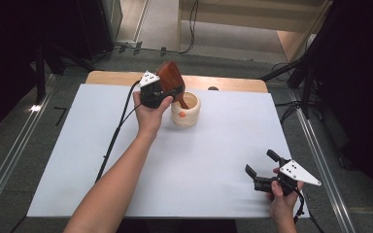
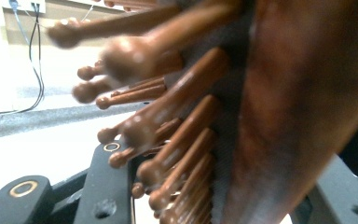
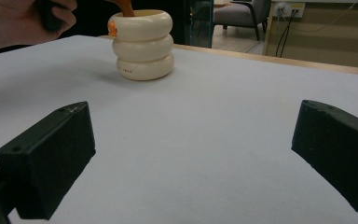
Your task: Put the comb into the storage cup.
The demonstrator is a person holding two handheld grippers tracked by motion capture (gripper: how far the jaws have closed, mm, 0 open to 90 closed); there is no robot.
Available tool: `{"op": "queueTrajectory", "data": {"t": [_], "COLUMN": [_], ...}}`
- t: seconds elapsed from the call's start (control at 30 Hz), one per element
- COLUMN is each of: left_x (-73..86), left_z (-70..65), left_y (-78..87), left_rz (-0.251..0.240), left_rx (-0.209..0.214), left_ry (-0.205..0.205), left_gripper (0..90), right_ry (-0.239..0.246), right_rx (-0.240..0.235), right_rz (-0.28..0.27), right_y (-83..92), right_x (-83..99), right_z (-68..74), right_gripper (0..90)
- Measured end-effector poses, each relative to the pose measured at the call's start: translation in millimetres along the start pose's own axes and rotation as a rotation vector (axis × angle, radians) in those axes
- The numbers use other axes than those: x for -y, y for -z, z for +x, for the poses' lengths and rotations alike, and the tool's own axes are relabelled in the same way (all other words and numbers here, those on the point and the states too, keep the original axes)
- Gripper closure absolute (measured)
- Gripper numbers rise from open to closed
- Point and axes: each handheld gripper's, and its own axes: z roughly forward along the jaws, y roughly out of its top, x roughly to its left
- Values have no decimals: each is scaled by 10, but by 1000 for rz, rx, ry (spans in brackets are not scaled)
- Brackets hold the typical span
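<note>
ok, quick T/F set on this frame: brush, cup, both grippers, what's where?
1. The left gripper is shut on the brown wooden paddle hairbrush. True.
2. The hairbrush handle points down into the cream ribbed ceramic cup. True.
3. The right gripper holds the cup. False: its jaws stand open and bare over the white table sheet, well apart from the cup.
4. The cup lies tipped on its side. False: it stands upright on the sheet.
5. The brush's bristles have rounded tips. True, as the left gripper view shows.
6. The cup stands at the near right corner of the sheet. False: it stands toward the far edge, near the middle.
</note>
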Motion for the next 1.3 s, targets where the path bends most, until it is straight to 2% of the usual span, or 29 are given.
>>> {"op": "queueTrajectory", "data": {"t": [0.33, 0.53, 0.9, 1.17, 1.23, 1.3], "left_x": [60, 89, 115, 111, 97, 97], "left_z": [-12, -7, 21, 48, 60, 93], "left_y": [-57, -82, -112, -107, -95, -87], "left_rz": [15, 29, 36, 44, 41, 53], "left_rx": [-49, -57, -49, -52, -52, -46], "left_ry": [13, 8, 54, 72, 89, 105], "left_gripper": [515, 514, 492, 414, 340, 304], "right_ry": [-4, -4, -2, -3, -2, -2], "right_rx": [0, 1, 3, 2, 2, 3], "right_rz": [0, -1, 0, 3, 2, 2], "right_y": [0, 1, -6, -8, -10, -11], "right_x": [1, 1, 2, 3, 3, 3], "right_z": [0, -1, 2, 6, 5, 6], "right_gripper": [0, 0, 0, 0, 0, 0]}}
